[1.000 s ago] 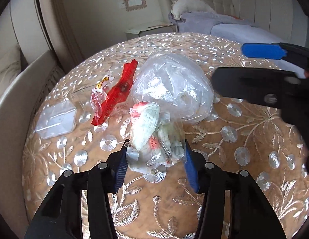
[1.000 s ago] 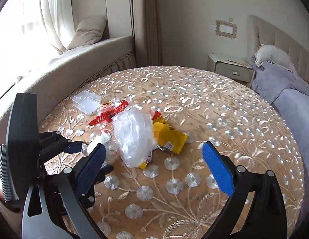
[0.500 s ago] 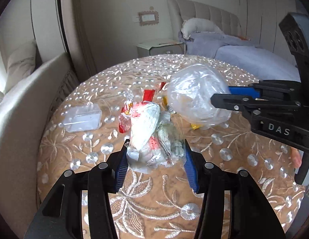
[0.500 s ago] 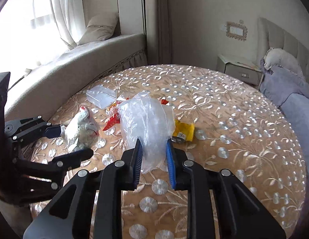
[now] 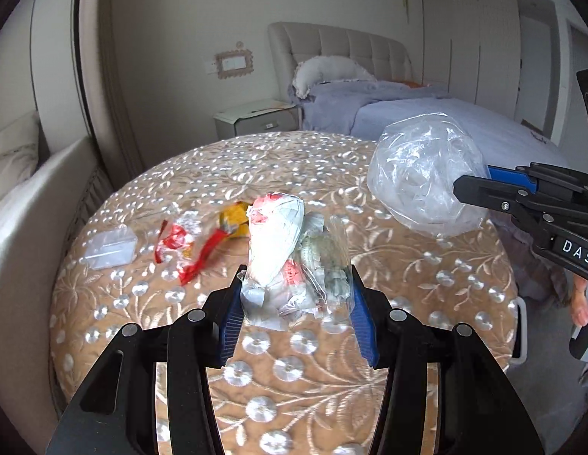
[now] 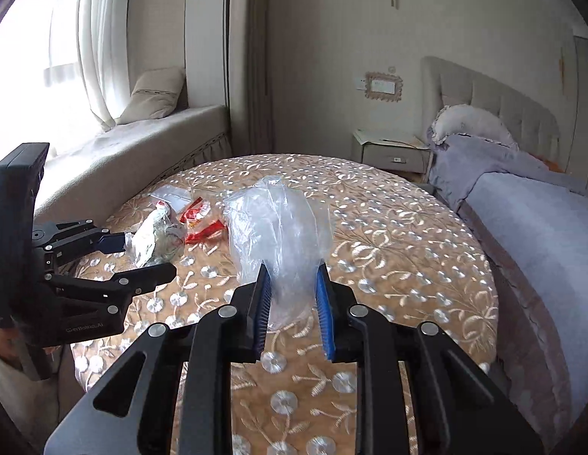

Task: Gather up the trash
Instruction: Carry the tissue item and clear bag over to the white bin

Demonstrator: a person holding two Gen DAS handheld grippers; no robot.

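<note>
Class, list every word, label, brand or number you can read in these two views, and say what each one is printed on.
"DAS": white letters on the body of the right gripper, cut off by the frame edge.
Faint embossed wording on the left gripper body: too small to read.
Red print on the wrapper bundle in the left gripper: blurred, unreadable.
Red wrapper on the table: print blurred.

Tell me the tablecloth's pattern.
Tan tablecloth with silvery embroidered flowers and leaves; clearest in the right wrist view.

Black plastic left gripper [image 5: 296,314], right gripper [image 6: 293,309]: blue ribbed pads, silver screws, white "DAS" lettering.
</note>
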